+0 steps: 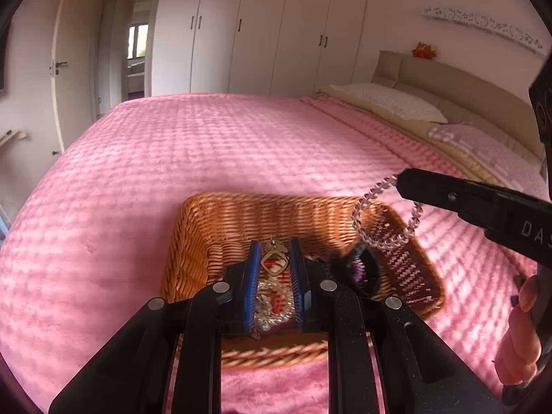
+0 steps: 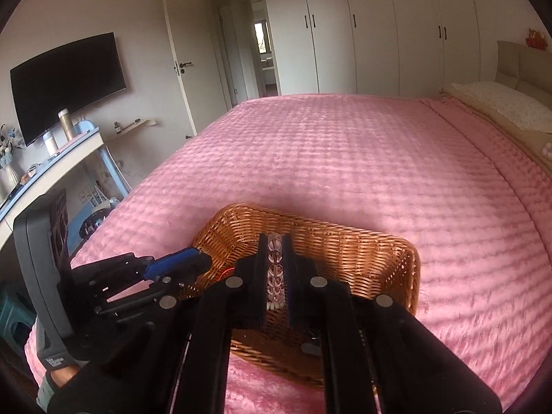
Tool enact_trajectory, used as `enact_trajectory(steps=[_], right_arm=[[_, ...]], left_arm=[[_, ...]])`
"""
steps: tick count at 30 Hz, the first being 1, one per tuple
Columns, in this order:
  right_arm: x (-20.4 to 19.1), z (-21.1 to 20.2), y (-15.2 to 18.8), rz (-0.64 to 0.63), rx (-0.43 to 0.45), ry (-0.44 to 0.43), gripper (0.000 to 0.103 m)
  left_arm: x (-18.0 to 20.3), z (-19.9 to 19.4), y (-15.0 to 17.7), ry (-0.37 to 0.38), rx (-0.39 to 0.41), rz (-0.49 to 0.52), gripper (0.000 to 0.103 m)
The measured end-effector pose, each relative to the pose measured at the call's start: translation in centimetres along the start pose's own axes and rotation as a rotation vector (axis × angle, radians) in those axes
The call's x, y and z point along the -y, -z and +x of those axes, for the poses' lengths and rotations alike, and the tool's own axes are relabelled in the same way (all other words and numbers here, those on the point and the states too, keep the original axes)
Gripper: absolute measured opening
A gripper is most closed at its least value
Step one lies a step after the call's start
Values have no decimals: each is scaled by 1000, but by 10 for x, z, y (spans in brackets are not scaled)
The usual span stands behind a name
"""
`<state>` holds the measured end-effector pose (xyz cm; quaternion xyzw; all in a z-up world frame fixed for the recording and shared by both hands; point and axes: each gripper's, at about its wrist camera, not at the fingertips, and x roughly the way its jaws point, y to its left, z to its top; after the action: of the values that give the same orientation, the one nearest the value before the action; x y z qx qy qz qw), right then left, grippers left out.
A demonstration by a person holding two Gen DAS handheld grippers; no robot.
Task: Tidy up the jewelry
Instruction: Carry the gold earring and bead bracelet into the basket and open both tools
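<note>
Setting: a bed under a pink quilted cover, with a wicker basket resting on it near the front edge.
Left tool: blue-padded jaws set narrow, gripping a small gold-framed pendant with a red and white inset; the pendant sits between the pads near their tips, above the basket interior.
Right tool: jaws closed tight on a clear bead bracelet; in the right wrist view the beads run in a line between the two pads.
Bracelet, left wrist view: the loop hangs from the right tool's tip over the basket's right rim, the beads reading pale pink against the cover.
Basket contents: a heap of pale and gold jewelry with red pieces lies on the basket floor beneath the left tool; a dark band-like item with something purple inside lies to its right. Finer detail is blurred.
Tool positions: both sit over the basket, the left tool at its left side in the right wrist view, the right tool entering from the right in the left wrist view.
Person: fingers show at the right edge of the left wrist view; a gloved hand shows low at the left of the right wrist view.
Surroundings: white wardrobes, pillows at the headboard.
</note>
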<state>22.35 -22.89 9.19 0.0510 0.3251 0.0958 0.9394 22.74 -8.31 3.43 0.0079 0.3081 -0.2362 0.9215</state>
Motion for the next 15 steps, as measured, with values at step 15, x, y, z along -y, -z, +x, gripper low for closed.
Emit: enact_trajectory(steps=[15], right_arm=[[10, 76, 24, 27, -131, 45, 6]], left_arm=[[-16, 36, 24, -27, -79, -1, 16]])
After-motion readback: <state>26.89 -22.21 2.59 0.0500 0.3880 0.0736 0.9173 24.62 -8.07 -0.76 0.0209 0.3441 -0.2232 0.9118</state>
